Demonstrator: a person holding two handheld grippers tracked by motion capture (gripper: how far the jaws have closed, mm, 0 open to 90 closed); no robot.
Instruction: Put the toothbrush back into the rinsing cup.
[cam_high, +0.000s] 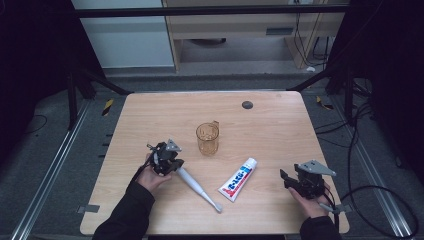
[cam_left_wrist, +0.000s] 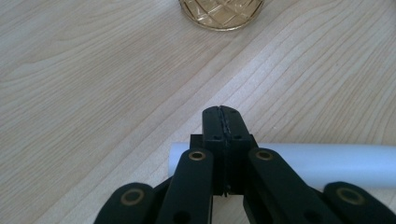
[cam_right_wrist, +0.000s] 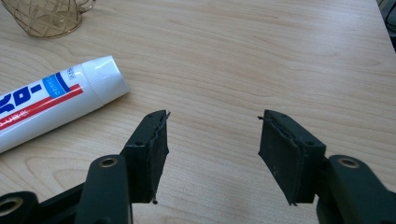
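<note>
Left gripper (cam_left_wrist: 223, 116): jaws pressed flat together with nothing between them, hovering right over the thick end of the white toothbrush (cam_high: 199, 186); the handle passes underneath them, not in a grip.
Right gripper (cam_right_wrist: 212, 140): jaws spread wide, empty, over bare wood near the table's right front corner.
Toothbrush: lying flat on the table (cam_high: 280, 125), handle at the left gripper, bristle end pointing toward the front edge.
Toothpaste tube (cam_high: 238, 179): flat on the wood just beside the brush, between the two hands, cap end toward the cup.
Cup (cam_high: 207, 138): amber glass, upright, empty as far as I can see, behind the brush.
Progress: looks like the very start; nothing lifted. The brush has yet to be grasped, and the left jaws would have to open first.
</note>
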